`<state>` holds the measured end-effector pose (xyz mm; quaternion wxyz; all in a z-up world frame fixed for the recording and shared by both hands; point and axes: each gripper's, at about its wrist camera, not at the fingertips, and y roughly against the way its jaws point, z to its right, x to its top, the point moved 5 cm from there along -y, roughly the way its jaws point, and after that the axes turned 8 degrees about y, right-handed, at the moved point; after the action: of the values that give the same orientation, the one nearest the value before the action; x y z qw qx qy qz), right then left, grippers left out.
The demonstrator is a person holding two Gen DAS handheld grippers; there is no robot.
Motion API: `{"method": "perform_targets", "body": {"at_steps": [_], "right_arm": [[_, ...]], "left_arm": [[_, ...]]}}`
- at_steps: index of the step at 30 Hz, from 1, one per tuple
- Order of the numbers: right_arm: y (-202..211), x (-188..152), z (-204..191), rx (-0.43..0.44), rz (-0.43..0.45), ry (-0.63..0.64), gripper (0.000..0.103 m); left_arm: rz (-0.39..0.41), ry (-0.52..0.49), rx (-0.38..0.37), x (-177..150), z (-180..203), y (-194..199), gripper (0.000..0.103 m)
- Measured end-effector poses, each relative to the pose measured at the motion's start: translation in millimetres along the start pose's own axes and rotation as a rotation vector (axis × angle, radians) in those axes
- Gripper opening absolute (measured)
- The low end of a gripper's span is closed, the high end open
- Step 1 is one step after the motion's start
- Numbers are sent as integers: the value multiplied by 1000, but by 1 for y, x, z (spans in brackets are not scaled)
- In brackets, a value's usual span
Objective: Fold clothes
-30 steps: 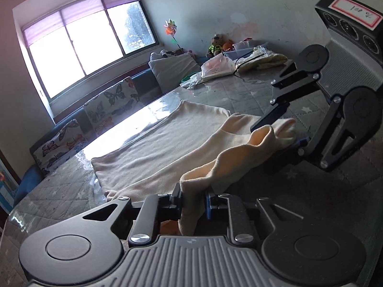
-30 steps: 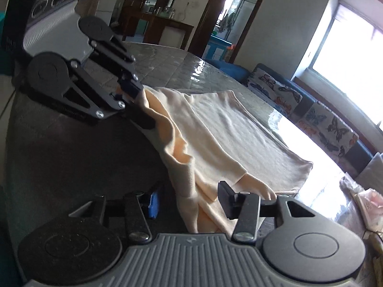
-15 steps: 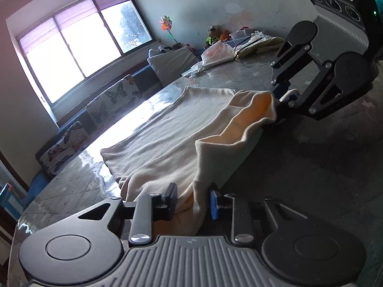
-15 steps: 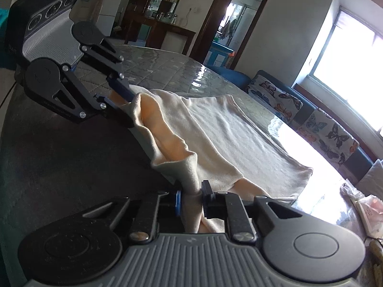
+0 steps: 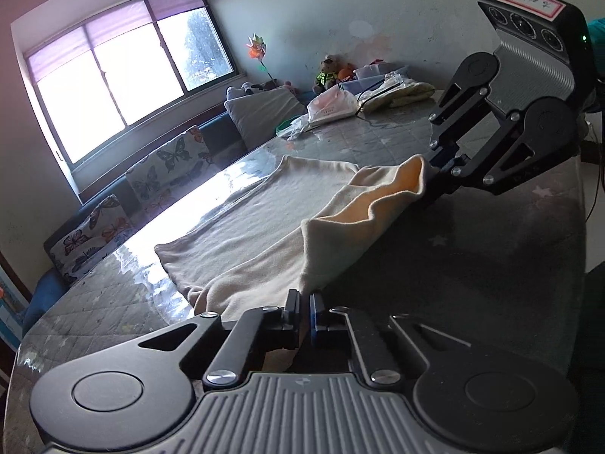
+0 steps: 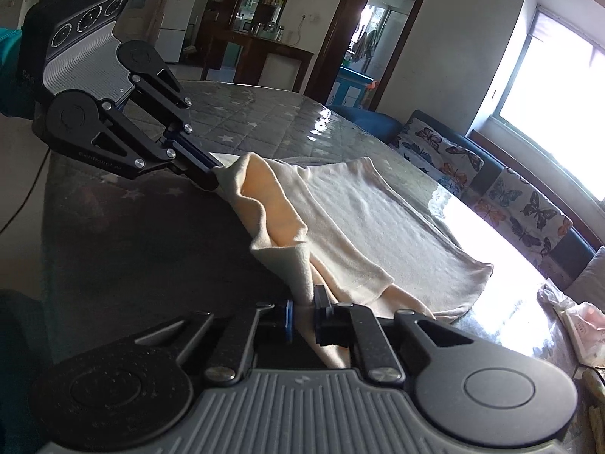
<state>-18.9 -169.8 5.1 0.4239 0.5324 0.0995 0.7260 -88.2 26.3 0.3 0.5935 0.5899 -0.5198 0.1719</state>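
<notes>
so the count: one cream garment (image 5: 264, 227), two grippers, left gripper (image 5: 304, 308) and right gripper (image 6: 302, 312), three butterfly cushions (image 5: 170, 162), one pinwheel (image 5: 257, 47).

Both hand-held grippers clamped shut, facing each other across one raised edge of fabric.

The left gripper (image 5: 305, 304), a black two-finger tool with blue-lined pads on a ribbed grey body, has its jaws pressed together on a corner of the cream knit garment (image 5: 264, 223) and points downward at a shallow slant. The right gripper (image 6: 302, 312), of the same black and grey build, is likewise pinched tight on the opposite corner of that cloth, angled down. In each wrist view the other gripper reaches in from the far side, its fingertips buried in the lifted fabric. A teal sleeve (image 6: 9, 72) shows behind the left gripper's body.
</notes>
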Motion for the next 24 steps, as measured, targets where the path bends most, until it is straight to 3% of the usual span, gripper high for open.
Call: {"method": "perform_targets", "body": {"at_steps": [7,13,15,18,24], "right_arm": [[26,4,-16,24,3,9,9],[32,7,-17,11,-1,-20,9],[32,10,-18,5,2,-15,9],[34,14,-15,4,5,-13,9],[31,18,-6,-2,-4,-51,9]], "left_arm": [[-1,8,-13,-7,18,24,5],[1,31,6,-17,28,33,12],[21,11,33,-18,32,36,32],[59,-27,54,-17,39,39,50],[36,-81,43,-23,49,24,51]]}}
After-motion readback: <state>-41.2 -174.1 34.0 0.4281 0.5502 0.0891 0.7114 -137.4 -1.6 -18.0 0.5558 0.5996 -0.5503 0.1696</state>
